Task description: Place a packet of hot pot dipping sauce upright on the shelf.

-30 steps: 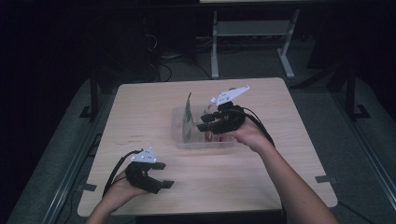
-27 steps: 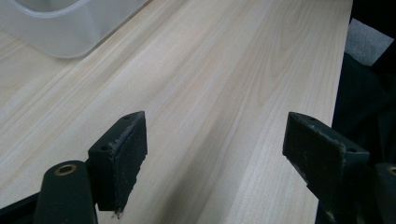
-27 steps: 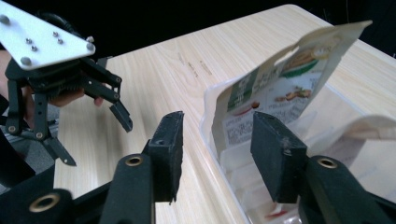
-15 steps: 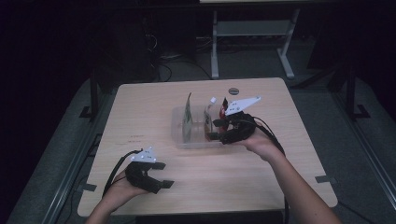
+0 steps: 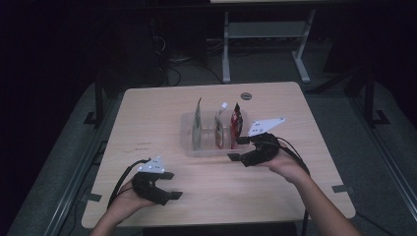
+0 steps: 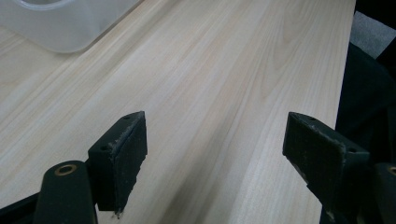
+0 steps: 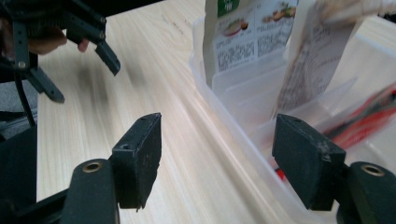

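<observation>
Right gripper [image 5: 235, 149], jaws just spread and empty, backed off just beside the clear bin [image 5: 189, 142] on the table [image 5: 147, 108]. Three packets [image 5: 218, 129] stood upright inside. Best withdrawn without nudging the bin. Left gripper [image 5: 172, 186] rested spread, well apart.

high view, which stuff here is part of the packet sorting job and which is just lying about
In the job:
- clear bin
- green packet
- pale packet
- red packet
- right tongs, open, nothing between the jaws, which have just been opening
- left tongs, open over bare table

Lying about:
- round dark disc near the table's far edge
</observation>
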`<state>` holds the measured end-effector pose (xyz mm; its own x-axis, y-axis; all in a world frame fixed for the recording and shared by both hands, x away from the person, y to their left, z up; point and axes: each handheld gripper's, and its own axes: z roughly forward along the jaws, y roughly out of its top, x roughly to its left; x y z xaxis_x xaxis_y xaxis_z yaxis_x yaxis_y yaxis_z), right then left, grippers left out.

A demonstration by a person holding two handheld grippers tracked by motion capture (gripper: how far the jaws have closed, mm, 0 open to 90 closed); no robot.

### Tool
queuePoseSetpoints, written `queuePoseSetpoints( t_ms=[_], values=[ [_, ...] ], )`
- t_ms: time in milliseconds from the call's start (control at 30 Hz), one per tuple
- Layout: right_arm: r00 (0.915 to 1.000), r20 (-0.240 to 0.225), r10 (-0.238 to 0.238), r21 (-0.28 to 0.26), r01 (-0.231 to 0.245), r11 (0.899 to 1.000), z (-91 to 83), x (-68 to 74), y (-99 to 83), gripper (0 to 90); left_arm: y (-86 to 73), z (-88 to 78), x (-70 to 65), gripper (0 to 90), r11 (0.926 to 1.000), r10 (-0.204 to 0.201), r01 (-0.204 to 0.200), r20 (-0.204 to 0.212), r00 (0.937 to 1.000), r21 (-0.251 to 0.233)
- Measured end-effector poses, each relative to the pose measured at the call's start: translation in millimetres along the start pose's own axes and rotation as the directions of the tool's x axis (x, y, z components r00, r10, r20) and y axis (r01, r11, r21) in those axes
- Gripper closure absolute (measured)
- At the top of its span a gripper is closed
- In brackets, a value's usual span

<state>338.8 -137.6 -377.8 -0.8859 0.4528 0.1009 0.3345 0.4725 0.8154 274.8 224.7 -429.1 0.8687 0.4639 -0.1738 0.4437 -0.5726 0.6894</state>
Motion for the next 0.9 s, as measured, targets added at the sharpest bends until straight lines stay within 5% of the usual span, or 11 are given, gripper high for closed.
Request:
queuePoseSetpoints(
  t_ms=[567,900],
  values=[
    [0.9982,0.045,0.040,-0.011,-0.040,0.999,-18.1,2.7,-47.7,28.7,-4.2,2.7,-2.2,21.7,0.9990,0.040,-0.040,-0.006,0.9992,0.021],
    [0.9919,0.104,0.072,0.040,-0.077,0.996,-30.6,2.3,-87.8,24.9,-8.3,6.1,-0.9,21.6,0.9969,0.054,-0.053,-0.020,0.9983,0.059]
  ],
)
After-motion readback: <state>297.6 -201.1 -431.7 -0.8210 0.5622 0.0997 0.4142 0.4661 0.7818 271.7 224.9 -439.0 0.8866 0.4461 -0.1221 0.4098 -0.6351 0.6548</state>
